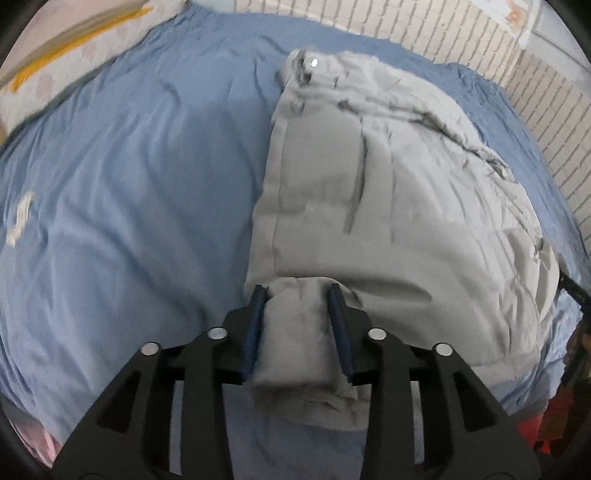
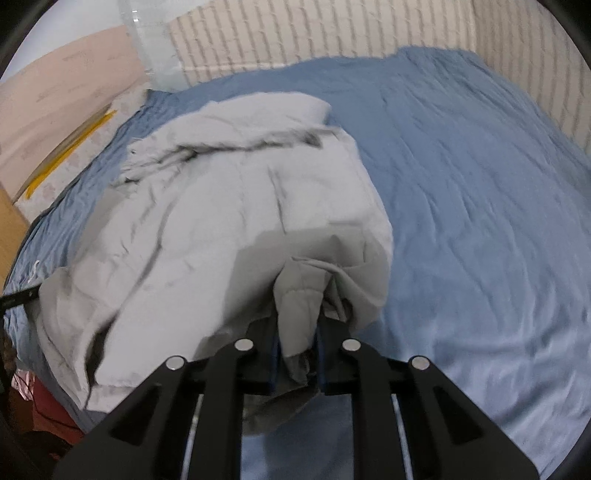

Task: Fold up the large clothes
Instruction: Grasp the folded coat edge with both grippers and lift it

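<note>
Left wrist view, one grey garment (image 1: 388,206) on one blue sheet (image 1: 129,184), both grippers' jaws clamped on its edge.

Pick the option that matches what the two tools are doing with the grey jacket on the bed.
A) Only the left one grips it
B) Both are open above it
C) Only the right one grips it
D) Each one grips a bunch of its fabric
D: the left tool and the right tool each have a bunch of the grey jacket pinched between their fingers.

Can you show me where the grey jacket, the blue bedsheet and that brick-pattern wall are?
grey jacket (image 1: 388,206): left wrist view, its broad flat middle.
blue bedsheet (image 2: 480,206): right wrist view, bare stretch right of the jacket.
brick-pattern wall (image 2: 314,33): right wrist view, behind the bed.
</note>
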